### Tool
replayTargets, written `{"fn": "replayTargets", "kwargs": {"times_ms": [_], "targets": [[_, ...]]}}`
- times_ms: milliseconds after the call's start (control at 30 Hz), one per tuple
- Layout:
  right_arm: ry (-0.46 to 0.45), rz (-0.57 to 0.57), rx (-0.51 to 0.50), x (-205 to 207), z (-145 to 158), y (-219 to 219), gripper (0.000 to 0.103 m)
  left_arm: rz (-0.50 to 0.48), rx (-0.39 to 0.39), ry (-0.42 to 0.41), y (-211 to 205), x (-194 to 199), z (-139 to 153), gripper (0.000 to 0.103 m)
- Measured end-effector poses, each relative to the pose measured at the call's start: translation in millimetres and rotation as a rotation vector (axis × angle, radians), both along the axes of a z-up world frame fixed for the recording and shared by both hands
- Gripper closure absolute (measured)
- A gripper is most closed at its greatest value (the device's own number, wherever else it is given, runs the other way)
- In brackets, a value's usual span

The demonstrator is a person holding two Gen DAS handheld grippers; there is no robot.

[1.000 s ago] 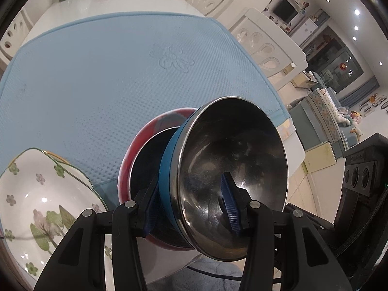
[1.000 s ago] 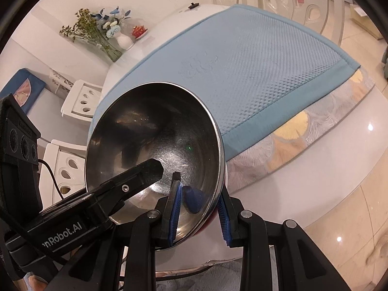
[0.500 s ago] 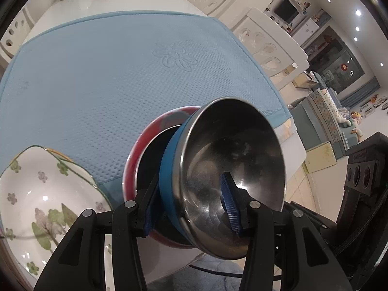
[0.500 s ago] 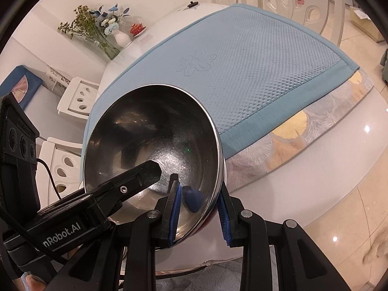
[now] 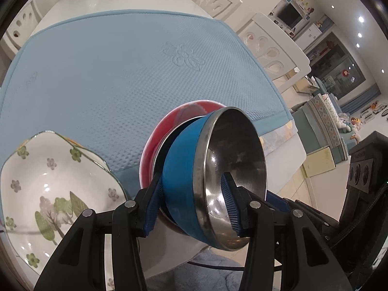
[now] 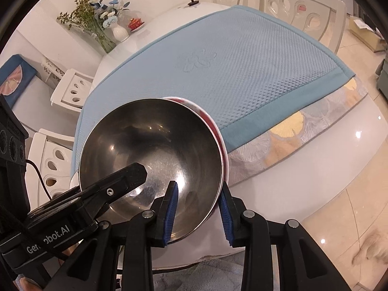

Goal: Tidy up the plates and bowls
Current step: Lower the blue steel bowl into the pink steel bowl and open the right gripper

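Observation:
A steel bowl with a blue outside (image 5: 232,150) leans tilted inside a red bowl (image 5: 184,111) at the near edge of the blue mat (image 5: 121,72). My left gripper (image 5: 191,174) straddles its near wall, one pad on the blue outside and one inside. Its jaws are opening with the wall still between them. In the right wrist view the steel bowl (image 6: 150,140) fills the middle and the red bowl's rim (image 6: 213,123) shows behind it. My right gripper (image 6: 198,183) straddles the rim too, and its jaws are opening. The left gripper's finger (image 6: 131,177) reaches into the bowl.
A white floral plate (image 5: 48,181) lies at the mat's near left corner. White chairs (image 5: 274,48) stand along the far side of the table. A vase of flowers (image 6: 118,31) stands at the far end. The table's white edge (image 6: 303,150) drops to a tiled floor.
Both pairs of pads stand slightly wider apart. The steel bowl has settled a little lower, so more of the red rim shows behind it in the right wrist view. The hands have barely moved.

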State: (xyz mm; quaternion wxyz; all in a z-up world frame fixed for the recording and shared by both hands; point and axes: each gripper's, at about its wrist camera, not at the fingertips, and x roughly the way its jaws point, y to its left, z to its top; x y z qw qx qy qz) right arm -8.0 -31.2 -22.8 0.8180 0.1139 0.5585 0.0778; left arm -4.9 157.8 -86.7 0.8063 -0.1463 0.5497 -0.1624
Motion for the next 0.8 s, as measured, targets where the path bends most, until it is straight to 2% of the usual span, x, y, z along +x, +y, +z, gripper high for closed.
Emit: {"fn": "replayTargets", "kwargs": {"times_ms": [133, 233, 300, 367, 633, 800], "targets": [[0.0, 0.007, -0.006, -2, 1, 1, 0.071, 0.007, -0.02, 0.008, 5, -4, -2, 0.057], [-0.001, 0.011, -0.003, -4, 1, 1, 0.067, 0.016, -0.036, 0.005, 8, -7, -2, 0.057], [0.002, 0.008, -0.008, -6, 0, 2, 0.058, 0.023, -0.052, 0.005, 10, -8, -2, 0.057], [0.01, 0.002, -0.008, -6, -1, 2, 0.056, 0.027, -0.062, 0.006, 12, -10, -2, 0.057], [0.051, -0.007, -0.025, -7, -8, -3, 0.055, 0.033, -0.06, 0.007, 15, -14, 3, 0.057], [0.056, -0.015, -0.028, -9, -8, -6, 0.055, 0.037, -0.065, -0.014, 21, -17, 10, 0.046]]}}
